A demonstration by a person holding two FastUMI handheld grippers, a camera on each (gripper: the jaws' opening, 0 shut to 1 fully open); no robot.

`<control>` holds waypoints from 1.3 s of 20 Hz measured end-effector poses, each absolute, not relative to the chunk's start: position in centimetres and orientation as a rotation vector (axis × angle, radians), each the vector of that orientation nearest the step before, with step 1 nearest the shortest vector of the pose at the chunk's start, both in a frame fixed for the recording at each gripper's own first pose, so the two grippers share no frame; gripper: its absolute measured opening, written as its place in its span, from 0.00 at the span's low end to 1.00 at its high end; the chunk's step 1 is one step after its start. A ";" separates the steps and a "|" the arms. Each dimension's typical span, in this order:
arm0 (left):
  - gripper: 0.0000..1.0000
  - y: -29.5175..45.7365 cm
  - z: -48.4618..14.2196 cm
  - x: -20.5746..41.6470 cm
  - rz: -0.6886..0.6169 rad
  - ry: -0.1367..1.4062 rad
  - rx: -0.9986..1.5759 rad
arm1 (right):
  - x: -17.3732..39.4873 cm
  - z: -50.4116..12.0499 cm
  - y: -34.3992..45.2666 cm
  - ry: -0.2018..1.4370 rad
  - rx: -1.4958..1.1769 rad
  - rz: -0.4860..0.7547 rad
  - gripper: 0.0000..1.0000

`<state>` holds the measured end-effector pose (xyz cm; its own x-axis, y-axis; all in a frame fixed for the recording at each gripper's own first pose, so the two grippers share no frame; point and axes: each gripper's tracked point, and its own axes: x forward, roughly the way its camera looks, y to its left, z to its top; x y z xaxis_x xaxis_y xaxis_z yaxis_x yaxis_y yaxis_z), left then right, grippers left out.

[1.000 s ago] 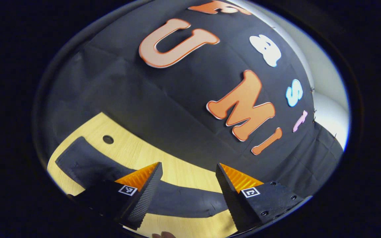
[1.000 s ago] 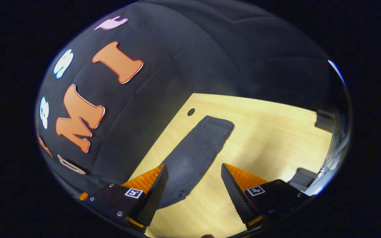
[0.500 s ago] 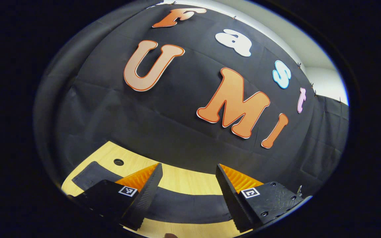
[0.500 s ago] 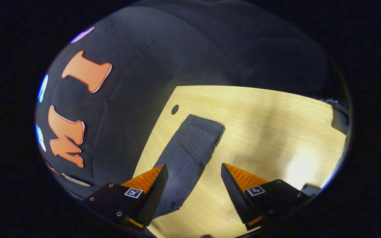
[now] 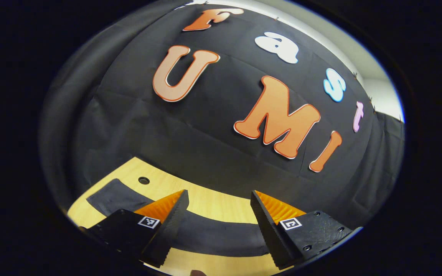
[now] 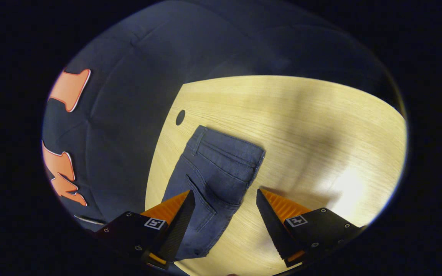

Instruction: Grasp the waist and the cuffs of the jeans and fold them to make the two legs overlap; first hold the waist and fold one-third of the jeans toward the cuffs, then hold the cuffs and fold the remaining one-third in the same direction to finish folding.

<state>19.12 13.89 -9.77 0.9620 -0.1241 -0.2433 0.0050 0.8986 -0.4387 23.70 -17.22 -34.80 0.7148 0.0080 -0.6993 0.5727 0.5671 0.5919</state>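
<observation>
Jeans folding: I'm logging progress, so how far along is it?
Done: the dark denim jeans lie as one narrow strip on the light wooden table, legs apparently overlapped. In hand: nothing; left tongs and right tongs are open above them. Left: both third folds.

In my right gripper view my own fingers (image 6: pixel 175 224) cover the jeans (image 6: pixel 217 172) below the back pocket, and in my left gripper view the jeans run behind my fingers (image 5: pixel 167 230), their near edge cut off.
</observation>
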 end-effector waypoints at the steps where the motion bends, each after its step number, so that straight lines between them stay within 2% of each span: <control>1: 0.97 14.1 -9.8 19.1 -0.058 0.271 -0.471 | 24.2 -34.8 -17.2 0.704 0.930 -0.371 0.98; 4: 0.98 15.1 -9.7 18.9 -0.021 0.264 -0.503 | 25.1 -35.5 -17.9 0.665 0.932 -0.428 0.92; 5: 0.98 15.3 -9.7 18.8 -0.013 0.263 -0.513 | 24.7 -36.0 -18.4 0.662 0.924 -0.457 0.77; 9: 0.98 15.5 -10.5 18.3 0.007 0.285 -0.593 | 24.8 -36.4 -18.6 0.631 0.913 -0.447 0.36; 10: 0.98 15.7 -10.7 18.4 0.011 0.289 -0.613 | 24.7 -36.4 -18.6 0.630 0.940 -0.465 0.36; 11: 0.98 15.9 -10.8 18.3 0.016 0.292 -0.622 | 25.0 -36.2 -18.5 0.624 0.929 -0.475 0.23; 13: 1.00 16.5 -11.2 18.4 0.029 0.292 -0.612 | 24.9 -35.5 -18.4 0.600 0.895 -0.470 0.23; 14: 0.94 16.9 -11.1 18.4 0.030 0.292 -0.606 | 25.0 -34.5 -18.2 0.576 0.885 -0.451 0.22; 15: 0.98 17.4 -11.1 18.2 0.029 0.293 -0.606 | 24.9 -33.3 -17.9 0.545 0.871 -0.435 0.22; 18: 0.98 18.3 -11.5 18.2 0.021 0.305 -0.632 | 24.7 -29.7 -16.3 0.478 0.836 -0.373 0.22; 22: 0.98 20.0 -11.8 18.5 -0.008 0.328 -0.629 | 23.7 -24.2 -12.9 0.398 0.775 -0.313 0.22; 26: 0.98 23.4 -12.2 18.7 -0.016 0.331 -0.574 | 25.2 -20.5 -8.2 0.348 0.618 -0.271 0.22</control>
<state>18.66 23.40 -12.15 0.9470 -0.1063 -0.3031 -0.0769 0.8412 -0.5352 25.16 -8.22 -20.48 0.9072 -0.1432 -0.3956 0.3482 0.7832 0.5151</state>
